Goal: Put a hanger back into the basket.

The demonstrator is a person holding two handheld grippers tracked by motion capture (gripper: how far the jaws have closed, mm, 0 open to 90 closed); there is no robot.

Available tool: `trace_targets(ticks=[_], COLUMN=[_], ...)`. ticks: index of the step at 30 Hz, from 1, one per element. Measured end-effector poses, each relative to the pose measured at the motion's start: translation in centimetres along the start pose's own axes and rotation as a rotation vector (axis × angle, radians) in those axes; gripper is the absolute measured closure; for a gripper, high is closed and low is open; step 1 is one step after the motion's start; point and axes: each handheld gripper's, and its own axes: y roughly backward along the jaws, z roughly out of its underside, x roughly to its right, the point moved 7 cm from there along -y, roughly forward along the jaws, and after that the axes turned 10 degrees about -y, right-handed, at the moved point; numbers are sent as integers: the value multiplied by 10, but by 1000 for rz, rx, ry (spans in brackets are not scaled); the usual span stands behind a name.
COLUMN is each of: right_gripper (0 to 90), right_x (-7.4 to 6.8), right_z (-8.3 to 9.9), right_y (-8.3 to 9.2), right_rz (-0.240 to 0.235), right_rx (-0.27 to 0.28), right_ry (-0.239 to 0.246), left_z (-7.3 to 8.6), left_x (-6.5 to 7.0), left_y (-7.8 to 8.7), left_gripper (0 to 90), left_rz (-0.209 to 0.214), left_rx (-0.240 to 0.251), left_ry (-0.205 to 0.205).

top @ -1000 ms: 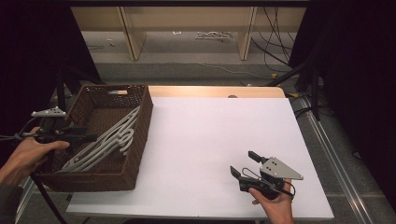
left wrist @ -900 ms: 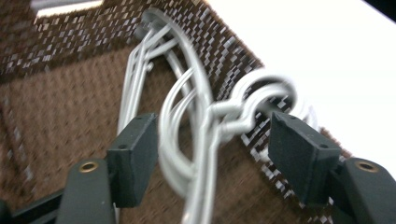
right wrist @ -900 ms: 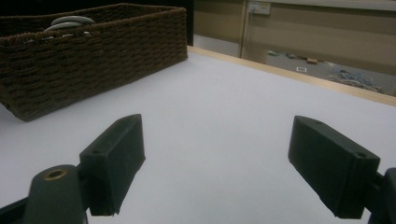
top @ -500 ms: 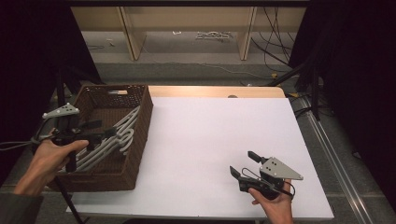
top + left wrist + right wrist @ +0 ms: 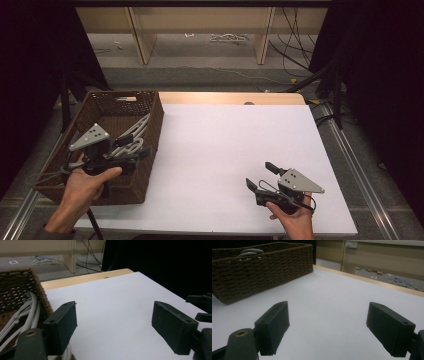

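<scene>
The left hand point(image 5: 85, 187) holds the left gripper point(image 5: 131, 150) over the near right part of the brown basket point(image 5: 107, 102), its jaws spread wide with nothing between them after just opening, pointing right across the white table point(image 5: 235, 150). The grey hangers point(image 5: 131, 135) lie inside the basket, just beneath and beside that gripper. At the near right of the table the right hand point(image 5: 292, 217) keeps the right gripper point(image 5: 260, 177) low, jaws wide apart and empty, aimed left and far toward the basket, with wooden shelving and loose cables on the floor beyond.
</scene>
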Motion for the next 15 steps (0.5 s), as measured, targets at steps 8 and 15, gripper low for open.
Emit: trace_targets(ticks=[8, 15], right_gripper=[193, 190], right_x=[1, -1], right_z=[0, 0], right_y=[1, 1], right_rz=[13, 10], right_rx=[-2, -3], right_ry=[9, 10], left_z=[3, 24], left_x=[32, 49], left_y=[-12, -28], left_gripper=[183, 183], left_rz=[16, 38], left_rx=[33, 45], left_ry=[-53, -73])
